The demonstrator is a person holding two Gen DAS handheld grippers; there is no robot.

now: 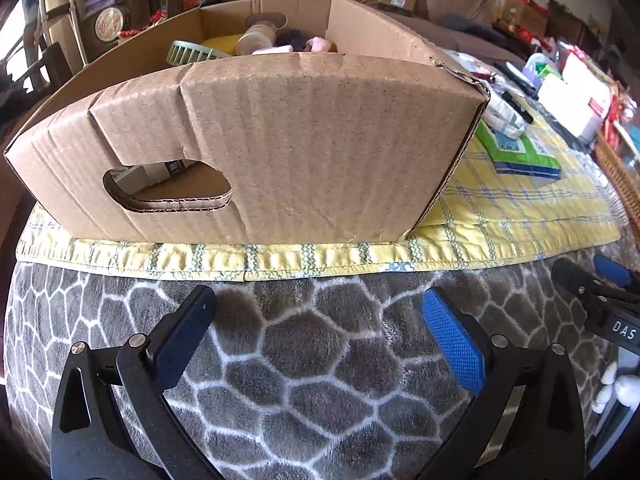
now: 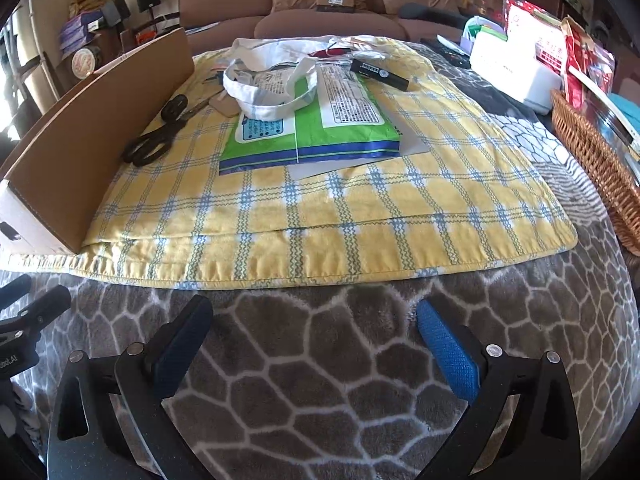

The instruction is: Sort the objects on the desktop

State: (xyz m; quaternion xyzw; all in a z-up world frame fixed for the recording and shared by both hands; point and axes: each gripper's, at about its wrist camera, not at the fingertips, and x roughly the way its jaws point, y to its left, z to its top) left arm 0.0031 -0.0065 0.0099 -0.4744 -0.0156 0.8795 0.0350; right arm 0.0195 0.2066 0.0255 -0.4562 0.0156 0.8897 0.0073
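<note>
Both grippers' jaws wide and empty, scissors (image 2: pixel 158 132) well ahead beside cardboard box (image 1: pixel 280 136).

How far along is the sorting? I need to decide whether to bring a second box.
Partly done: the cardboard box already holds several small items. Nothing is in hand; the left gripper and right gripper are both open and empty over the grey blanket. Still out on the yellow cloth: scissors, a green packet, a white bag and a black marker.
</note>
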